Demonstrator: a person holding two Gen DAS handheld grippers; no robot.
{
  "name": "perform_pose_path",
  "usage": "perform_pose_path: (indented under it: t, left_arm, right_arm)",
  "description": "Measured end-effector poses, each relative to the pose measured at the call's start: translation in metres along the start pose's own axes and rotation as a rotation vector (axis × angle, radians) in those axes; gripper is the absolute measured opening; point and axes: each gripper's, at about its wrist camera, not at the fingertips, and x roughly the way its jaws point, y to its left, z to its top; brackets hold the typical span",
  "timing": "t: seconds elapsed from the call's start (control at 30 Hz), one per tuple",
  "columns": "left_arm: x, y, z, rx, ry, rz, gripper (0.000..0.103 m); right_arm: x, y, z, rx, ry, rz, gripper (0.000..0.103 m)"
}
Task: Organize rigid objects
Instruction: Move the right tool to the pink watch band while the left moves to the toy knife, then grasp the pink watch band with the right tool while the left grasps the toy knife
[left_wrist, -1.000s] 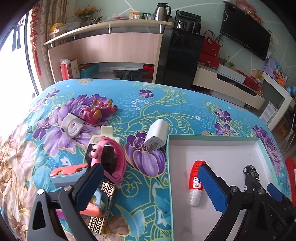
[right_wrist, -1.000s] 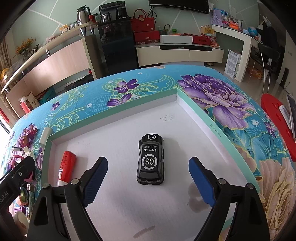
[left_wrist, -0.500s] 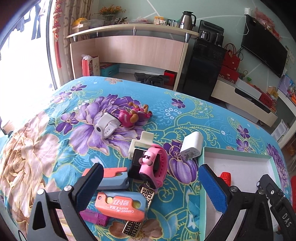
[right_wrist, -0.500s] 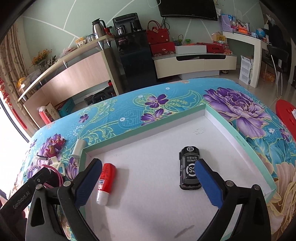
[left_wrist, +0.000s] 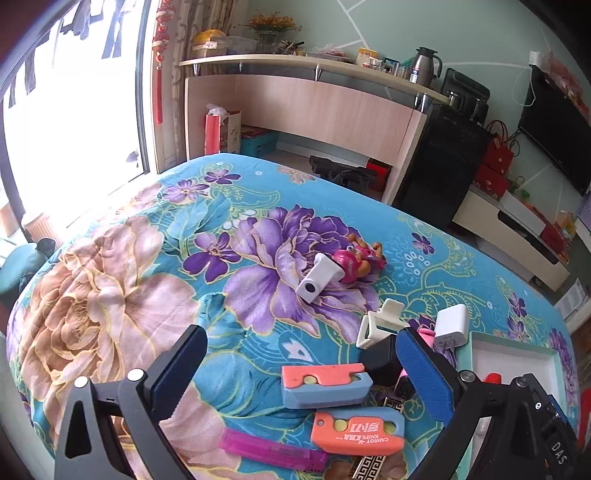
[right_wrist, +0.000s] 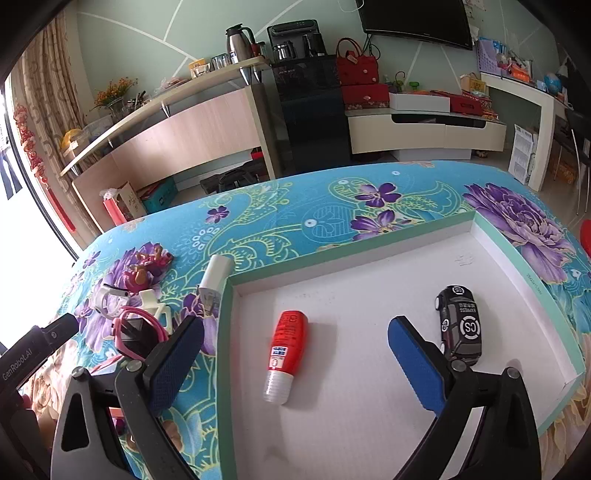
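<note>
My left gripper hangs spread wide and empty above the clutter on the floral blue tablecloth. Nearest between its pads lies the salmon-and-blue plastic folding knife; I judge that is my next pick. It is a flat, smooth slab, so I would come down square across its short width, pads level and low, and close slowly so it does not squirt sideways into the orange carrot-knife case just beside it. A magenta plastic strip lies in front of that, and a black cube touches the knife's far end.

Further off sit a white rounded plastic piece, touching a glossy pink doll figure, a white clip and a white boxy charger at the tray's corner.

My right gripper is also splayed and empty, over the shallow white tray with mint rim. Inside lie a red plastic bottle with ribbed clear cap on its side and a glossy black toy car, well apart.
</note>
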Motion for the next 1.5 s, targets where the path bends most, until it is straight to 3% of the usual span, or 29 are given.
perform_pose_path:
  t: [0.23,0.47,0.63,0.8,0.93,1.17,1.27,1.5]
  left_arm:
    - [-0.002,0.035,0.008,-0.062,0.000,0.007,0.103]
    - [0.017,0.048,0.002,-0.080,0.092,0.044,0.103]
    - [0.035,0.044,-0.008,-0.087,0.175,0.007,0.103]
    - [0.047,0.046,-0.013,-0.116,0.220,-0.019,0.103]
    - [0.051,0.052,-0.015,-0.144,0.237,-0.030,0.103]
    - [0.058,0.053,-0.018,-0.175,0.270,-0.083,0.103]
    - [0.059,0.051,-0.019,-0.168,0.272,-0.074,0.103]
    - [0.058,0.048,-0.020,-0.164,0.274,-0.071,0.103]
  right_arm:
    - [-0.001,0.044,-0.003,-0.081,-0.040,0.102,0.100]
    - [0.013,0.082,-0.015,-0.167,-0.002,0.192,0.100]
    - [0.032,0.098,-0.022,-0.200,0.068,0.231,0.093]
    - [0.046,0.103,-0.021,-0.183,0.118,0.276,0.086]
    - [0.063,0.102,-0.020,-0.167,0.165,0.262,0.075]
    - [0.079,0.101,-0.018,-0.161,0.208,0.281,0.074]
    - [0.082,0.101,-0.020,-0.163,0.215,0.304,0.067]
    - [0.082,0.103,-0.021,-0.178,0.210,0.307,0.064]
